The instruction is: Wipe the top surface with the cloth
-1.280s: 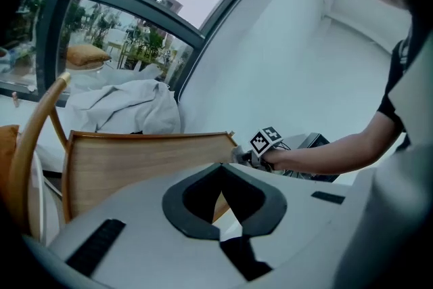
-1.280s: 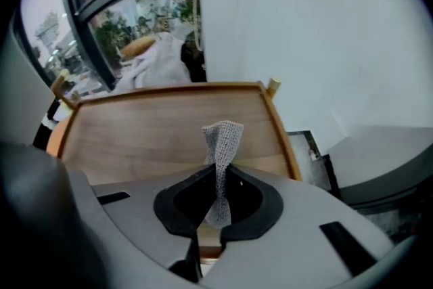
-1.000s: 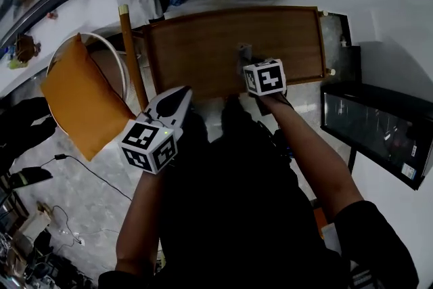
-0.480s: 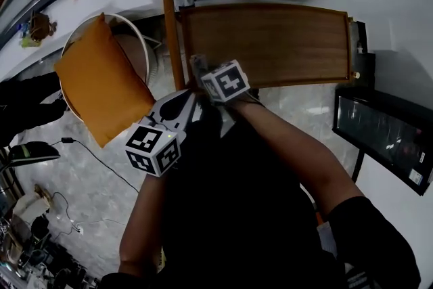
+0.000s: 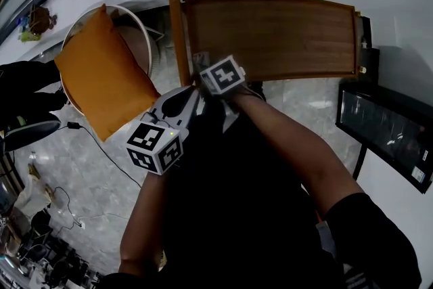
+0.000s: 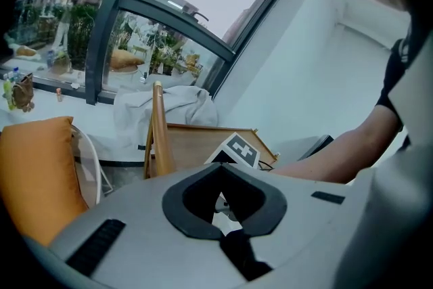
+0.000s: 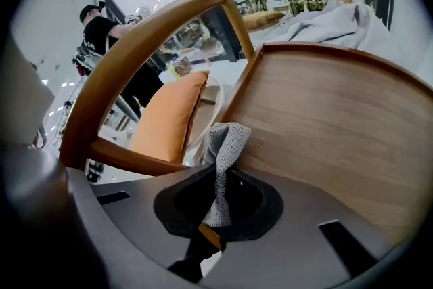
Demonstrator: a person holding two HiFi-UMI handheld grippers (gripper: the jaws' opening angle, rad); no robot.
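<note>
Orange rectangular cushion [image 5: 101, 71] at your left, your left gripper [image 5: 184, 99] with jaws together, holding nothing, your right gripper [image 5: 201, 68] clamped on the grey knitted cloth [image 7: 223, 152], cloth at the left edge of the brown wooden tabletop [image 5: 270, 30].

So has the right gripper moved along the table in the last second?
Yes. The right gripper, holding the cloth, slid left along the wooden table, from the near edge's middle to its left corner.
</note>
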